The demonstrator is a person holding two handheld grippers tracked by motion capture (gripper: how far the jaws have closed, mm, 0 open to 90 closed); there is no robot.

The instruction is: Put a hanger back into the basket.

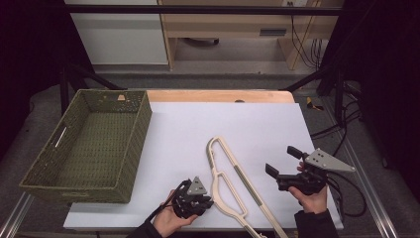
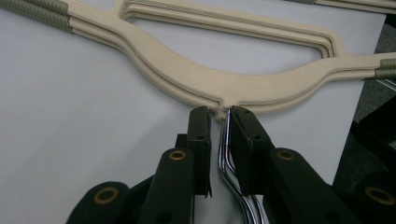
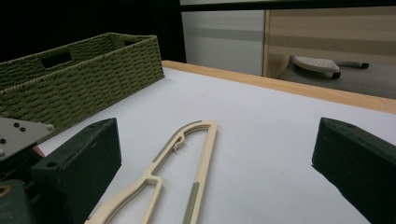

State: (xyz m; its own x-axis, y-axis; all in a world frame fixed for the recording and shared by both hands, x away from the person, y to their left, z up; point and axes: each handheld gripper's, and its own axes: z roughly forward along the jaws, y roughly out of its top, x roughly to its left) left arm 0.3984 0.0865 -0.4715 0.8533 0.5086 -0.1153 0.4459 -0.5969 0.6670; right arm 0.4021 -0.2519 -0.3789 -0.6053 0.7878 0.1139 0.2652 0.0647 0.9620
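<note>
A cream plastic clothes hanger (image 1: pixel 233 183) with grey-green grip strips lies flat on the white table sheet (image 1: pixel 237 124). My left gripper (image 1: pixel 209 198) sits low at the hanger's left side, by its neck. In the left gripper view the hanger's chrome hook (image 2: pixel 225 154) runs between the narrow-set jaws of my left gripper (image 2: pixel 219 112). It lies against the right-hand jaw, and a thin gap shows at the other. The tips nearly touch the hanger body (image 2: pixel 201 84). My right gripper (image 1: pixel 282 160) is held to the right of the hanger, open wide and holding nothing. The hanger (image 3: pixel 196 140) lies ahead of it.
A green woven basket (image 1: pixel 141 129) stands at the left of the table with nothing visible in it, also seen as the basket (image 3: pixel 84 79) in the right gripper view. The table's wooden far edge (image 1: pixel 218 95) borders the sheet. Cables hang off the right side.
</note>
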